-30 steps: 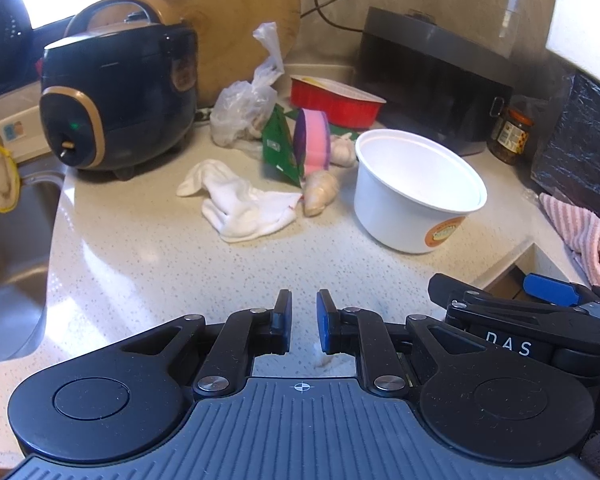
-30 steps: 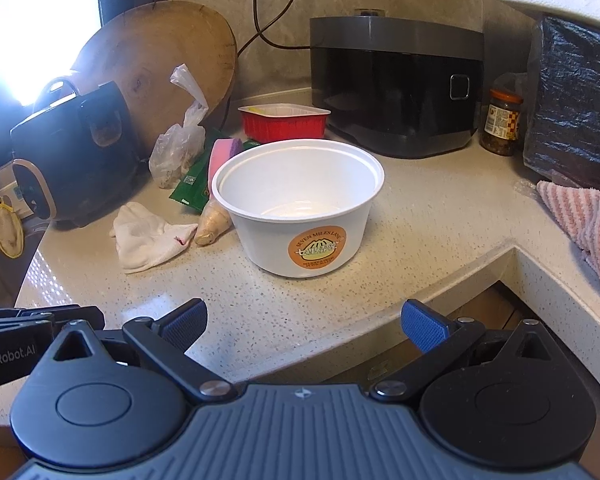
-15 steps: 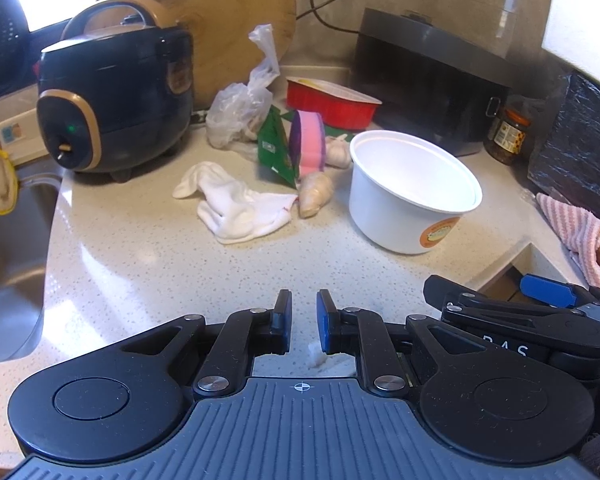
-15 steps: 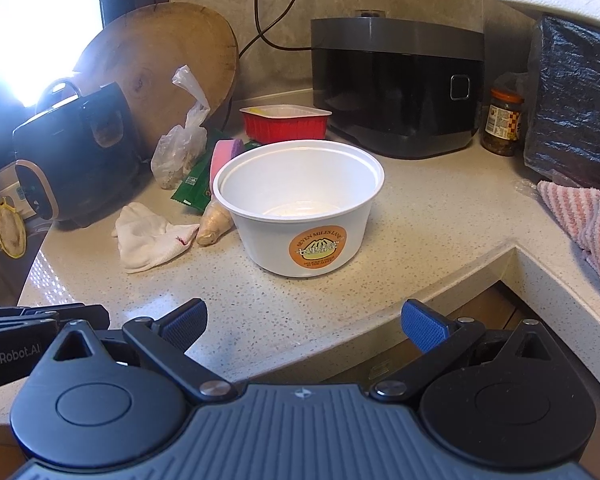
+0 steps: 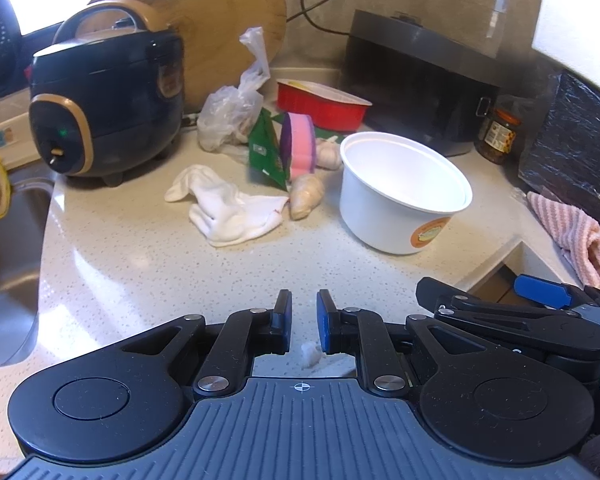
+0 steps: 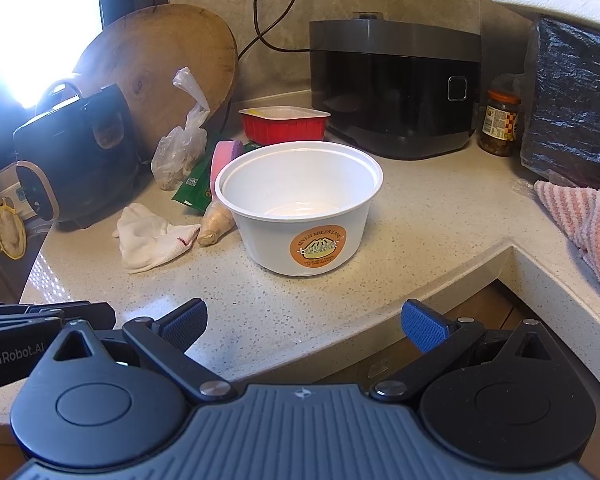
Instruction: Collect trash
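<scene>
Trash lies scattered on the speckled bench (image 5: 140, 264): a crumpled white tissue (image 5: 228, 210) in the middle, a green wrapper (image 5: 266, 152) and a knotted plastic bag (image 5: 230, 114) behind it, and a tiny white scrap (image 5: 310, 354) right at the front edge. The white takeaway bowl (image 6: 300, 204) stands empty just beside the tissue pile and looks like the sensible place to gather things. The left gripper (image 5: 304, 316) has its jaws narrowed to a slim gap, and the scrap sits low between them near the right blue pad; whether the pads actually pinch it cannot be told from this view. The right gripper (image 6: 304, 320) hangs wide open over the bench edge, holding nothing, aimed at the bowl. Judging by this, the step in hand is securing that scrap and carrying it to the bowl. To do it well, the left gripper should close fully before lifting, since so small and light a piece can slip out or cling to one pad. It should travel level, clear the bowl's rim, and open only once the fingertips are above the inside, as the scrap may drift. The bowl looks light and could slide or tip if nudged, so the right gripper might steady its wall. The ginger root (image 5: 306, 196) and pink sponge (image 5: 300, 146) nearby are probably not trash.
</scene>
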Available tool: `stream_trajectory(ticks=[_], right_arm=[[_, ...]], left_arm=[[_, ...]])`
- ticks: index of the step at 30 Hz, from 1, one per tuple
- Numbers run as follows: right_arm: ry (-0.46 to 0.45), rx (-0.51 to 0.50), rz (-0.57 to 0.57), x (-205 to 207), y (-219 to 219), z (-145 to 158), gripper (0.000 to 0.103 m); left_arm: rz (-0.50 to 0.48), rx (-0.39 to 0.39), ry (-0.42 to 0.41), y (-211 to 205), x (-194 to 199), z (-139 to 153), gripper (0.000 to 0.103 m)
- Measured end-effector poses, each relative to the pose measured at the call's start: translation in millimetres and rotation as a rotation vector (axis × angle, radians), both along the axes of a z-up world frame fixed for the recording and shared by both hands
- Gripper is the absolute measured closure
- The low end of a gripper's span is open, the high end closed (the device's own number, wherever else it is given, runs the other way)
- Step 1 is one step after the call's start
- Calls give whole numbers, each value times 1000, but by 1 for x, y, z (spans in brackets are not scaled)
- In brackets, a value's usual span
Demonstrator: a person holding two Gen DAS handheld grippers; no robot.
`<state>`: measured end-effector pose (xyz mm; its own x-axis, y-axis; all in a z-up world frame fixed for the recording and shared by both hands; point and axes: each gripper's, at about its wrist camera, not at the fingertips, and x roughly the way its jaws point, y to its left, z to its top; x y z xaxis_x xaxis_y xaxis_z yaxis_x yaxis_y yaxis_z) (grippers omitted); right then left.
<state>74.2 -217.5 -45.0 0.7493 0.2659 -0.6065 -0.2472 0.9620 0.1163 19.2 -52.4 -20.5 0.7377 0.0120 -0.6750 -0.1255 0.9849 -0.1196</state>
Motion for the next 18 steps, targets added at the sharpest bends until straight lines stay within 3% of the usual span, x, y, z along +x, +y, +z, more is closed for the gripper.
stream_trajectory(ticks=[18], right_arm=[[-11, 0, -3, -5, 0, 3, 0]], left_arm=[[-17, 3, -19, -2, -3, 2, 86]])
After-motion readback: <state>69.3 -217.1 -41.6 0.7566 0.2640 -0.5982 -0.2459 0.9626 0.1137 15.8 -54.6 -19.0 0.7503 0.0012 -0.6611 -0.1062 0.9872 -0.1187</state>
